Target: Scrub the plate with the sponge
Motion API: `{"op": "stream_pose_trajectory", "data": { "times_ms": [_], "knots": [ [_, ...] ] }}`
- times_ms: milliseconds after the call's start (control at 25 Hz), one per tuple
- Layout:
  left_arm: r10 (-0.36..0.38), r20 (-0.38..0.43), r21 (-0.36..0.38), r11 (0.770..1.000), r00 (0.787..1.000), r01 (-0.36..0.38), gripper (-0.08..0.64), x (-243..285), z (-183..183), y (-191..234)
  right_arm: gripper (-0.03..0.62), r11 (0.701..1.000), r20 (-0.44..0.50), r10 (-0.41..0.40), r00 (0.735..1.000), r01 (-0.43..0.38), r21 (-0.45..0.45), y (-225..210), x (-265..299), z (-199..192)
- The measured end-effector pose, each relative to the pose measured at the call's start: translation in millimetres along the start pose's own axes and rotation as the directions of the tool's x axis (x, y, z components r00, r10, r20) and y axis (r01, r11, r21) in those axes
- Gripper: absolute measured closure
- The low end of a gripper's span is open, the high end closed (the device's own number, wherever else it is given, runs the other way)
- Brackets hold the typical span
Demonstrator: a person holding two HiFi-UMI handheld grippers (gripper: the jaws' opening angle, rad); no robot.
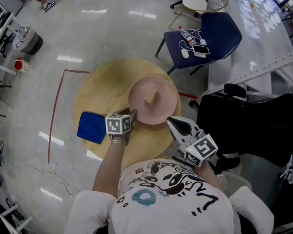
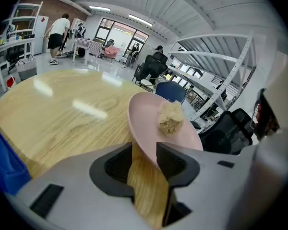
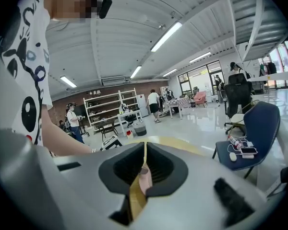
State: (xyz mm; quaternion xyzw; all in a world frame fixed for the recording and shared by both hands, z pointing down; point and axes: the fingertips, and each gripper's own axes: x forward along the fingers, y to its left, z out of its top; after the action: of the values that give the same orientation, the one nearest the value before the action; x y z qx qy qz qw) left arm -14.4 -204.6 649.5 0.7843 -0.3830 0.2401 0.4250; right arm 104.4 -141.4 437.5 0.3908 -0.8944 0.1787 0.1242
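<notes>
From above, the round wooden table (image 1: 100, 89) carries the pink plate (image 1: 162, 112) near its far right side. The tan sponge (image 1: 152, 99) lies loose in the middle of the plate. A blue cloth (image 1: 92, 127) lies flat to the left, apart from the plate. The left gripper (image 1: 131, 115) reaches the plate's near rim, and the right gripper (image 1: 175, 124) hangs just beside the rim on the other side.

Along the left gripper (image 2: 144, 163), the jaws stand spread. The plate (image 2: 143, 121) passes its rim through the gap against the right-hand jaw, and bare table (image 2: 62, 111) shows in the rest of the gap, so nothing is pinched. The sponge (image 2: 170, 117) sits further up the plate, out of reach of the jaws, and the cloth (image 2: 2, 159) shows at the left edge.

Along the right gripper (image 3: 143, 169), the jaws are pressed together to a slit with a sliver of pink in it, and it holds no sponge.

As I judge it, the scrubbing is not under way, since neither tool has the sponge. It must be picked up and rubbed over the plate.
</notes>
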Motion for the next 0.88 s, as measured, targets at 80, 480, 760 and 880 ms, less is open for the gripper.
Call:
{"op": "stream_pose_trajectory", "data": {
  "times_ms": [80,480,760,880],
  "knots": [
    [-0.008,-0.022,-0.015,1.000,1.000,0.008,0.406,2.7,0.1,0.1,0.563,1.000,-0.010,-0.010,1.000,0.010,-0.008,-2.0,-2.7,-2.4],
    [0.002,-0.092,-0.016,1.000,0.996,-0.003,0.440,-17.2,-38.2,-9.6,0.561,0.995,-0.166,0.056,0.985,-0.068,-0.067,3.5,7.9,-41.5],
    [-0.028,-0.132,0.019,0.999,0.991,0.031,0.448,-40.0,-90.5,-24.8,0.411,0.915,-0.439,0.077,0.895,-0.239,-0.326,19.1,37.4,-107.5],
    [-0.042,-0.142,0.019,0.999,0.989,0.045,0.456,-47.9,-106.3,-28.1,0.408,0.751,-0.538,0.088,0.838,-0.411,-0.517,28.6,42.3,-130.1]
  ]
}}
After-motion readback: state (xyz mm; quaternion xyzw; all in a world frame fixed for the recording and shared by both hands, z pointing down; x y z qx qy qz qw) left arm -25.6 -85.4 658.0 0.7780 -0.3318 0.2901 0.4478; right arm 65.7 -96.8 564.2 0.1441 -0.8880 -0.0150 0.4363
